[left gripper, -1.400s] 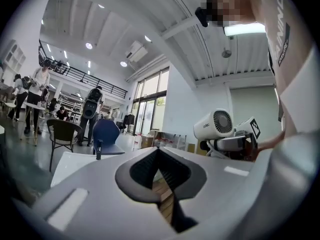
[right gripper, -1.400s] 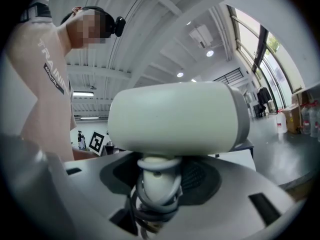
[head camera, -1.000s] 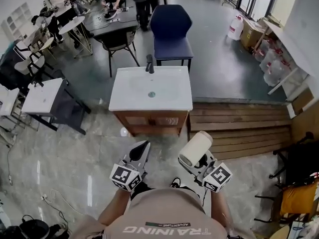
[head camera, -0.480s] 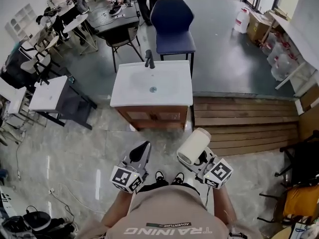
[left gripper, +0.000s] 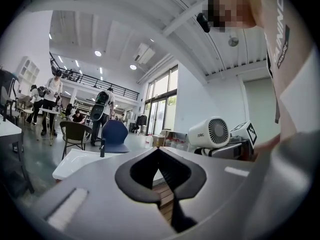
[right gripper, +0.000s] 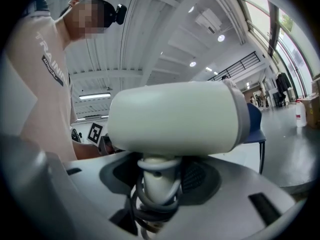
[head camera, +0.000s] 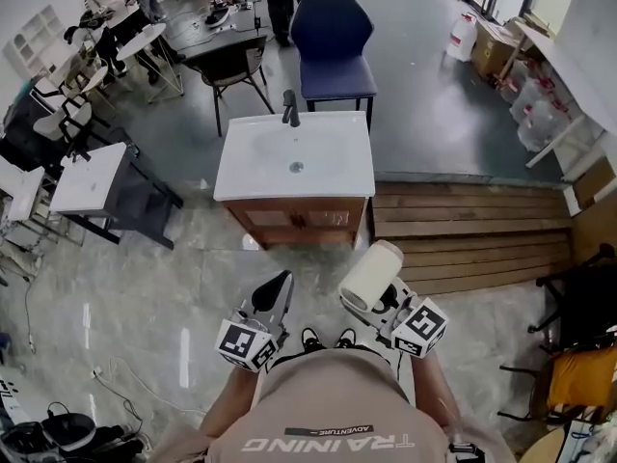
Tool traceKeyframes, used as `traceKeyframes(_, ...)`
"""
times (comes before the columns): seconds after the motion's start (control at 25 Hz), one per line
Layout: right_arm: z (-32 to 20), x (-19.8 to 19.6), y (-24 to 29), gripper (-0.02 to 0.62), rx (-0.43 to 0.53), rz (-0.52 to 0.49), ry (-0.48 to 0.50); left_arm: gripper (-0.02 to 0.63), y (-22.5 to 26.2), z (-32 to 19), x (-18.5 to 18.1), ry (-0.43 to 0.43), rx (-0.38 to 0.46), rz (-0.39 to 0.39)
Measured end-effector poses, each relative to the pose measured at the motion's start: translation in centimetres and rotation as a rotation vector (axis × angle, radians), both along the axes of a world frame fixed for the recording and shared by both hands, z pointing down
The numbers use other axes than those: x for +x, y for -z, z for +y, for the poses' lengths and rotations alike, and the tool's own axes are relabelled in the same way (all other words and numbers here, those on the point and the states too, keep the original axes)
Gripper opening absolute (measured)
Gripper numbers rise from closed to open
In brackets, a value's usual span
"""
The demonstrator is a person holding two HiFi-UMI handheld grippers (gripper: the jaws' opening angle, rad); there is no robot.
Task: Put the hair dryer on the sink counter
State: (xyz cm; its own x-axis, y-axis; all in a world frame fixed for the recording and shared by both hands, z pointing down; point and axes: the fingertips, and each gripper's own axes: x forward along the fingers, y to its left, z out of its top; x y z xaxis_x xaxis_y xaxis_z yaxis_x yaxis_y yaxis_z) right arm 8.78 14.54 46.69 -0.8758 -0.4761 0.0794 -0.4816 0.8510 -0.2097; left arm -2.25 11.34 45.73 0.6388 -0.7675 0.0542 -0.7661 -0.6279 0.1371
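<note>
My right gripper (head camera: pixel 383 300) is shut on the handle of a white hair dryer (head camera: pixel 371 275), its barrel pointing up and forward. In the right gripper view the hair dryer (right gripper: pixel 175 116) fills the middle, its cord wound round the handle between the jaws. My left gripper (head camera: pixel 273 295) is shut and holds nothing; its jaws meet in the left gripper view (left gripper: pixel 159 154), where the hair dryer (left gripper: pixel 215 132) shows at right. The white sink counter (head camera: pixel 246 177) on a wooden cabinet, with a black tap (head camera: pixel 289 107), stands ahead of me, well beyond both grippers.
A blue chair (head camera: pixel 333 46) stands behind the sink. A wooden step platform (head camera: pixel 463 234) lies to the right, a grey side table (head camera: pixel 92 177) to the left. People sit at tables (head camera: pixel 207 27) at the far back. Bottles and boxes (head camera: pixel 501 56) line the right wall.
The sink counter sits slightly differently in the head view as I shift on the floor. Both grippers keep their pose, the right one still holding the hair dryer.
</note>
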Motion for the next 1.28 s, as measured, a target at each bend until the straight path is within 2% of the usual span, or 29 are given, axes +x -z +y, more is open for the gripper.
traceKeyframes(0.16,0.3,-1.1,0.2,0.213,-0.003,-0.006,-0.008,0.008,-0.5,0.1,-0.7,-0.025,-0.025,0.026)
traceKeyframes(0.36,0.2,-2.1,0.5,0.213,0.000,0.008,-0.027,0.008,0.1,-0.5,-1.2,-0.073,-0.005,0.025)
traceKeyframes(0.6,-0.7,-2.8,1.4,0.213,-0.001,-0.020,-0.072,0.008,-0.9,-1.8,-1.6,-0.118,-0.001,0.013)
traceKeyframes(0.8,-1.4,-3.6,1.6,0.213,-0.007,-0.015,-0.127,0.006,-1.6,-2.7,-2.8,-0.160,-0.017,0.034)
traceKeyframes(1.04,-2.5,-4.8,2.2,0.213,0.008,-0.010,-0.170,0.006,-2.2,-4.4,-4.4,-0.185,-0.029,0.038)
traceKeyframes(1.28,-4.0,-5.5,2.2,0.213,0.002,-0.003,-0.158,0.008,-2.0,-6.5,-5.1,-0.181,-0.027,0.060)
